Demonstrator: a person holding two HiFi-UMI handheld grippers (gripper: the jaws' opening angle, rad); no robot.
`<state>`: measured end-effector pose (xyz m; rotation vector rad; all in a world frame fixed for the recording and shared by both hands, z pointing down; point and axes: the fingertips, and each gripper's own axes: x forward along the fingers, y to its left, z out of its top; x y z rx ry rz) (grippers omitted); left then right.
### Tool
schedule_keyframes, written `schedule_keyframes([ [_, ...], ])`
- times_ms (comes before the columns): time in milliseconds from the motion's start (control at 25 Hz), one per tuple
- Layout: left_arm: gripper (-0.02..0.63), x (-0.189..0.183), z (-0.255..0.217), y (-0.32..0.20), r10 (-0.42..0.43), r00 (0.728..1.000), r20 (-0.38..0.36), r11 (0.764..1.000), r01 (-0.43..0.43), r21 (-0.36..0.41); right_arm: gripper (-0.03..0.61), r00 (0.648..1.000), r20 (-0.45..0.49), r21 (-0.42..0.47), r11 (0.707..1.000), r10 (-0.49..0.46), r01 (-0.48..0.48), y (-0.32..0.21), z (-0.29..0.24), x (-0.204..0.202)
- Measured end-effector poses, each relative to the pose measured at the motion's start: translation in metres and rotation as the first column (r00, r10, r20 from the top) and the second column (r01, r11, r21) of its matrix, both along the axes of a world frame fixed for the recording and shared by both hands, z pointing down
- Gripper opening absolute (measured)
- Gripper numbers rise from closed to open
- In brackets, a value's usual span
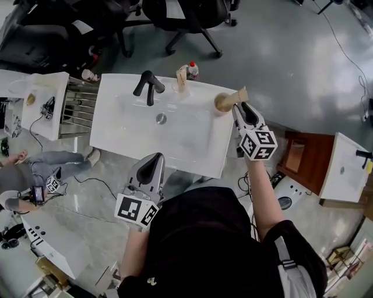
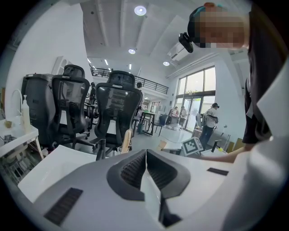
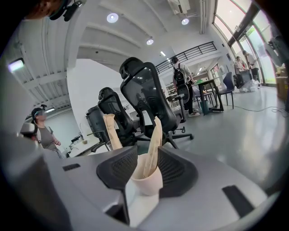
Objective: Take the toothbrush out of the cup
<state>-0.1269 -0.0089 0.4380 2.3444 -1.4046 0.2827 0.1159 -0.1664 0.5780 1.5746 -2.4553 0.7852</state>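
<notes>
A tan cup (image 1: 222, 102) stands on the back right corner of the white sink (image 1: 125, 137). A toothbrush in a paper wrapper (image 1: 239, 93) leans out of it. My right gripper (image 1: 243, 110) is right beside the cup, open. In the right gripper view the cup (image 3: 147, 181) sits low between the two spread jaws, and the wrapped toothbrush (image 3: 153, 143) rises from it. My left gripper (image 1: 154, 165) hangs over the sink's front edge, shut and empty; in its own view (image 2: 145, 154) the jaws meet with nothing between them.
A black faucet (image 1: 149, 86) stands at the back of the sink. Behind it are a second wrapped stick (image 1: 181, 77) and a small bottle (image 1: 192, 70). Office chairs (image 1: 186, 14) stand beyond. Another white basin (image 1: 344, 169) is at the right, and a person (image 1: 35, 169) at the left.
</notes>
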Motion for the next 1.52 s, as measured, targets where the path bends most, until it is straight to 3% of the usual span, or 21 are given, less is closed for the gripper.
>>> schedule_keyframes([
  [160, 0.023, -0.001, 0.003, 0.008, -0.008, 1.000, 0.030, 1.000, 0.008, -0.013, 0.138, 1.000, -0.002, -0.010, 1.000, 0.006, -0.006, -0.011, 0.010, -0.004],
  [760, 0.024, -0.017, 0.007, 0.024, -0.074, 0.997, 0.023, 0.997, 0.075, -0.027, 0.137, 0.999, -0.049, -0.033, 0.999, 0.003, -0.005, -0.035, 0.032, -0.019],
  [1080, 0.023, -0.018, 0.006, 0.030, -0.091, 0.996, 0.006, 0.996, 0.091, -0.024, 0.069, 0.995, -0.100, -0.030, 1.000, -0.003, 0.000, -0.034, 0.031, -0.020],
  [1520, 0.023, -0.024, 0.000, 0.030, -0.095, 0.995, -0.020, 0.996, 0.094, -0.003, 0.054, 0.992, -0.123, 0.031, 0.999, -0.034, 0.038, -0.031, 0.000, -0.031],
])
